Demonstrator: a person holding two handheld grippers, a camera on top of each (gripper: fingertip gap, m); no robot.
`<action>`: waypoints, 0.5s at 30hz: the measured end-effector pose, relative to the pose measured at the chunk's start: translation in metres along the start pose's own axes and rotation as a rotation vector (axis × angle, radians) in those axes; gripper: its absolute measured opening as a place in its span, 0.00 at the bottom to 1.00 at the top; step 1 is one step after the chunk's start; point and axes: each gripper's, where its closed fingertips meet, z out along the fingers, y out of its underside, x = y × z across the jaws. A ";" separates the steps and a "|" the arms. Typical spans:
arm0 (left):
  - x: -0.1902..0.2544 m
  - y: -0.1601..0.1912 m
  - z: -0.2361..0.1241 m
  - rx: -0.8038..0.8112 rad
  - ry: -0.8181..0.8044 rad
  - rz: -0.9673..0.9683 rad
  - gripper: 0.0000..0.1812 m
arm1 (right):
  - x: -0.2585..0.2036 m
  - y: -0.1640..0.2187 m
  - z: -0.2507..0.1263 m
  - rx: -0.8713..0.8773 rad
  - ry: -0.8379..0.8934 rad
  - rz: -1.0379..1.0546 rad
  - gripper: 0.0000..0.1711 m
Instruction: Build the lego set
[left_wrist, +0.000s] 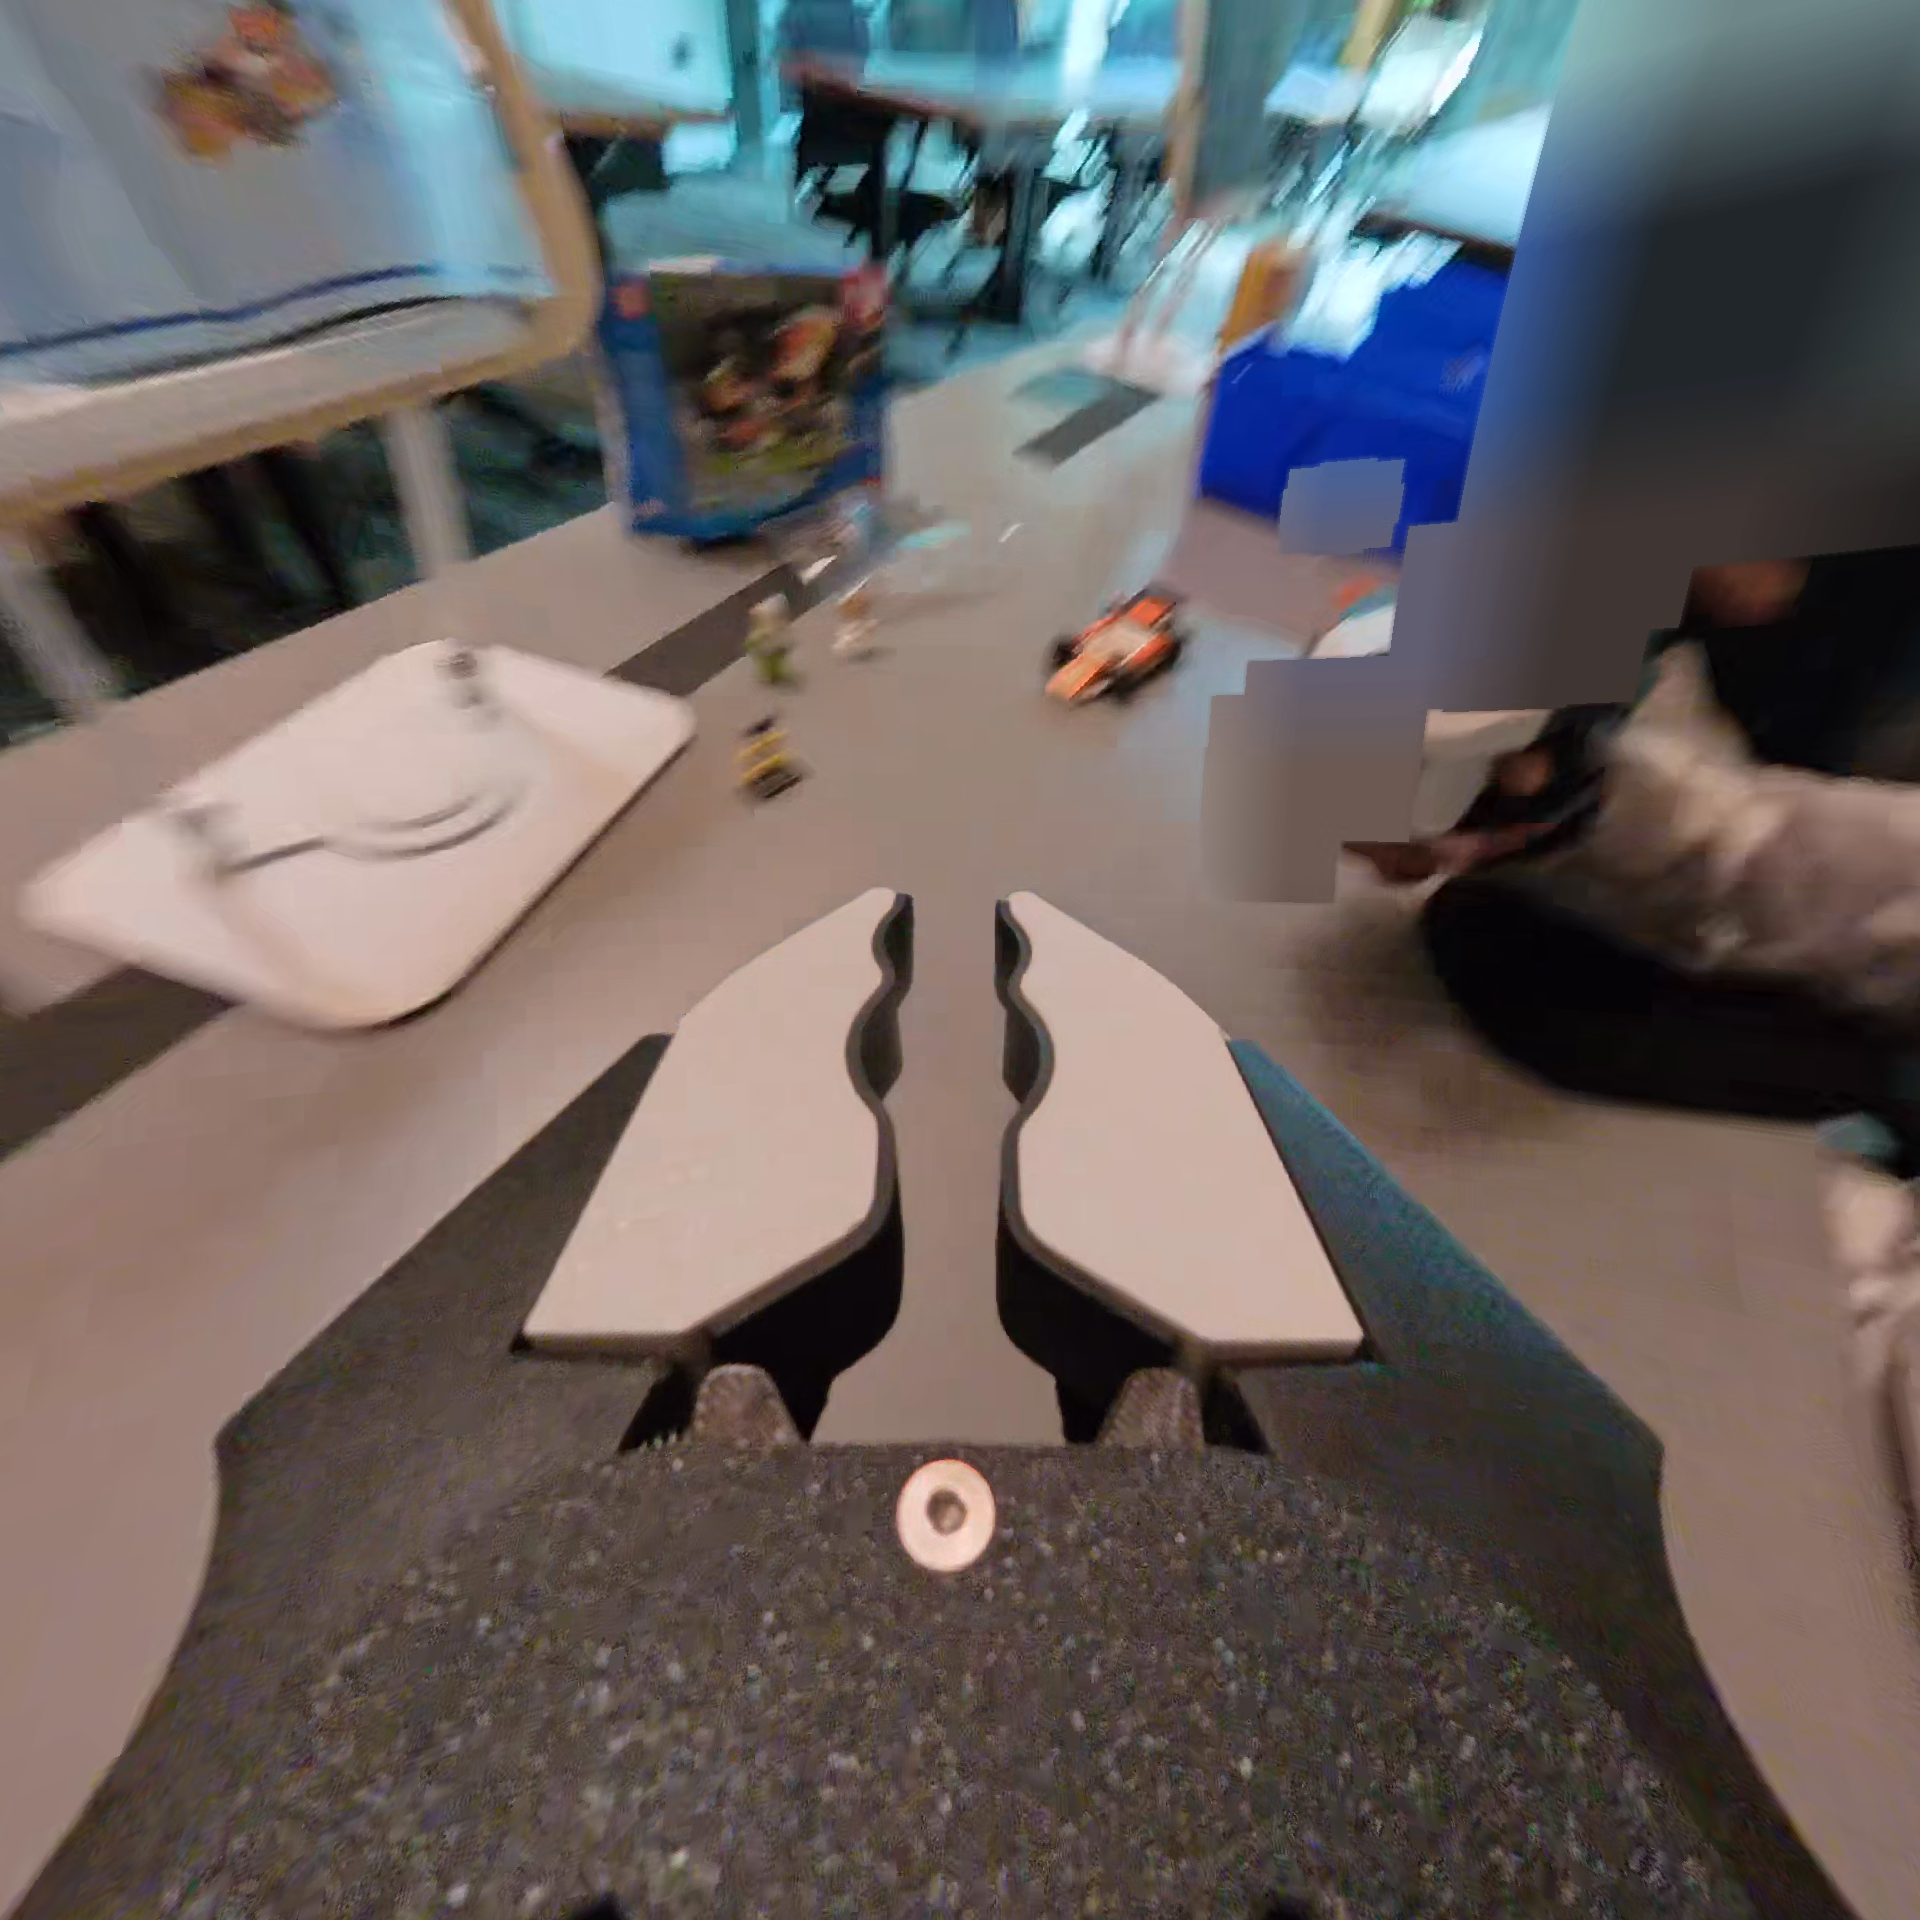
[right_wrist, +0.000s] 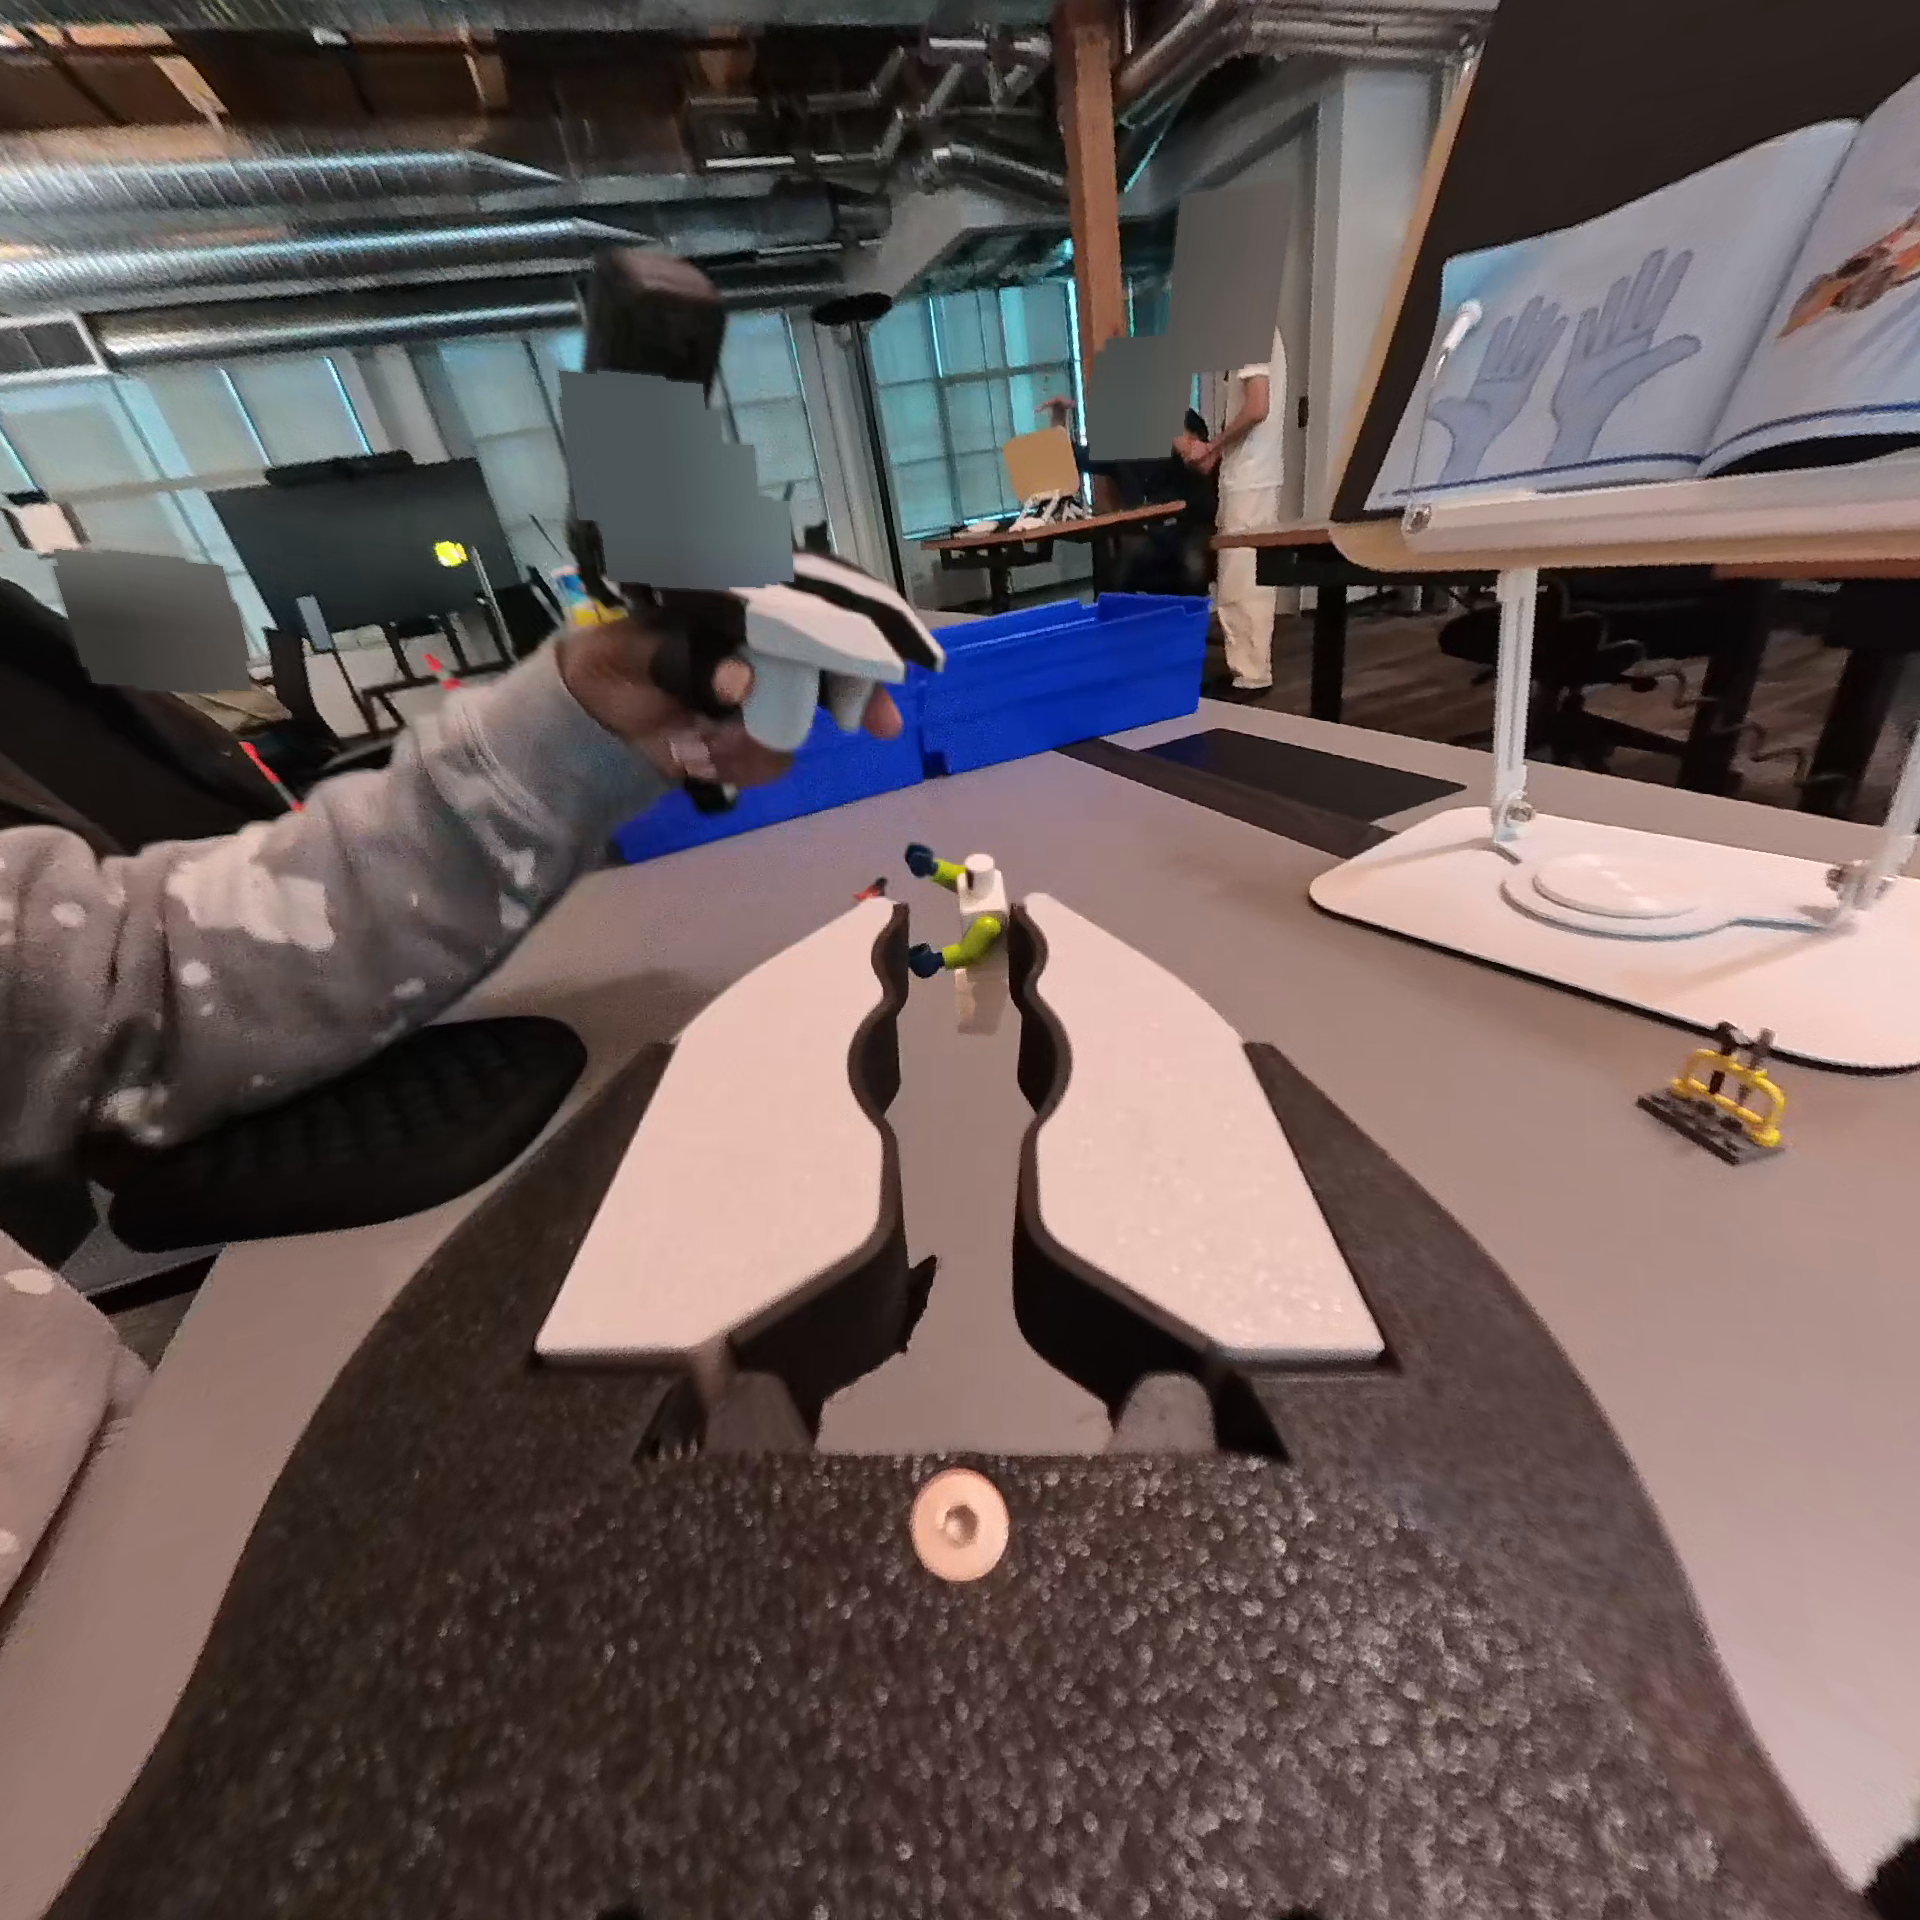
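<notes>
My right gripper (right_wrist: 956, 912) is low over the grey table (right_wrist: 1351, 1195), jaws slightly apart. A white minifigure torso (right_wrist: 982, 902) with lime arms and dark blue hands stands between its fingertips, against the right finger, with a small gap to the left one. My left gripper (left_wrist: 954, 904) hovers over the table, jaws slightly apart and empty. It also shows raised in a hand in the right wrist view (right_wrist: 883, 634). Farther off are an orange car (left_wrist: 1117, 644), two minifigures (left_wrist: 771, 639), and a yellow-and-black piece (left_wrist: 767, 758) (right_wrist: 1714, 1101).
A white stand base (right_wrist: 1621, 914) (left_wrist: 343, 831) carries an open instruction booklet (right_wrist: 1662, 364). The set's box (left_wrist: 753, 395) stands at the back. Blue bins (right_wrist: 1039, 665) lie along the far edge. A black padded rest (right_wrist: 343, 1122) lies under a grey sleeve. A tiny red piece (right_wrist: 871, 888) lies by the torso. The left gripper's tips are roughly 15 cm from the right gripper's. It is some 25 cm from my right tips to the yellow-and-black piece (right_wrist: 1714, 1101).
</notes>
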 end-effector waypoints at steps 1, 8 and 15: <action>-0.014 0.005 -0.017 -0.063 -0.064 0.030 0.07 | 0.000 0.002 0.001 -0.009 -0.002 0.003 0.10; -0.060 0.123 -0.088 -0.608 -0.183 0.040 0.09 | -0.006 0.019 0.008 -0.097 -0.017 -0.044 0.10; -0.063 0.171 -0.073 -0.694 -0.153 0.061 0.12 | -0.004 0.033 0.011 -0.153 -0.018 -0.024 0.10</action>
